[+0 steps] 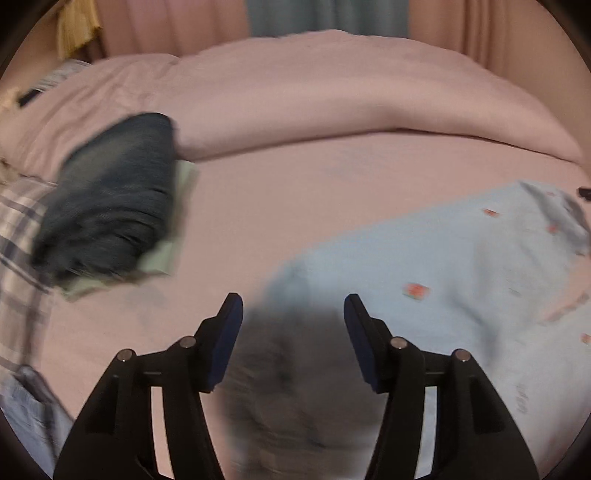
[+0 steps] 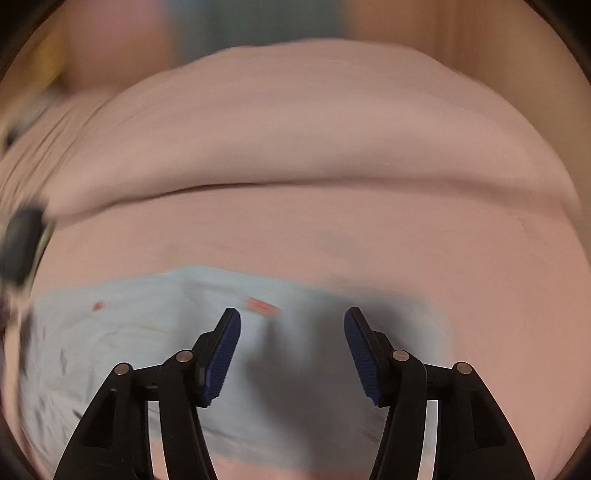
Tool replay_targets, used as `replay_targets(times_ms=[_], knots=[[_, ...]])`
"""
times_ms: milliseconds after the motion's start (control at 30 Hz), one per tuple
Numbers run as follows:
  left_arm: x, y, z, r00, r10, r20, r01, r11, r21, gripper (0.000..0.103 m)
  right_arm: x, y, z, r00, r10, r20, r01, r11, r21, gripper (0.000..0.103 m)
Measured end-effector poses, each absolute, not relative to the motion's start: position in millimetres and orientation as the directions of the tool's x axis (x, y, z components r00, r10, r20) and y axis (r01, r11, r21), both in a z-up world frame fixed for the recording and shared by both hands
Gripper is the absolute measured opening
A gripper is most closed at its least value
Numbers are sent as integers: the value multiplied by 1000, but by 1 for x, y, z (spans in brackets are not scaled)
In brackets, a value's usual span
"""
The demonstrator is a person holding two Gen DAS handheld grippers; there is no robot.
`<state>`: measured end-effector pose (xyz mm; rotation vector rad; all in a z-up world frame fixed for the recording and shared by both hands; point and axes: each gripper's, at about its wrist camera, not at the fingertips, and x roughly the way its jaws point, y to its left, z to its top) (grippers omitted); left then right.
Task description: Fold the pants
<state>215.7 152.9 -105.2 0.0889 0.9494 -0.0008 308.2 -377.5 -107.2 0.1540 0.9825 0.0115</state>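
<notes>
Light blue pants with small red prints lie flat on the pink bed sheet, at the right in the left wrist view. They fill the lower middle of the right wrist view. My left gripper is open and empty, above the pants' left end and its own dark shadow. My right gripper is open and empty, just above the pants. Both views are blurred by motion.
A folded dark blue garment lies on a pale green one at the left. A plaid cloth lies at the far left. A rolled pink duvet spans the back of the bed. Curtains hang behind.
</notes>
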Motion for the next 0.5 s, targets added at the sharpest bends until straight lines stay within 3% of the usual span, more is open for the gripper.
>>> replay_targets(times_ms=[67,167,267,433,500], knots=[[213,132,-115,540,-58,-839,85,996,-14,57,294,-413,-128,509,11,-861,201,971,131,59],[212,99,-132,495,-91,-864,100,994,-48,56,287,-419,-154,444,60,-894,213,962,171,57],[224,77,-145,464,-106,-879,107,992,-63,56,285,-390,-154,437,-10,-899,92,995,33,16],[238,74,-152,445,-107,-889,91,993,-74,56,294,-381,-137,453,-229,-861,161,971,-174,12],[243,76,-155,440,-103,-892,90,993,-70,57,299,-382,-151,386,-230,-893,129,972,-194,12]])
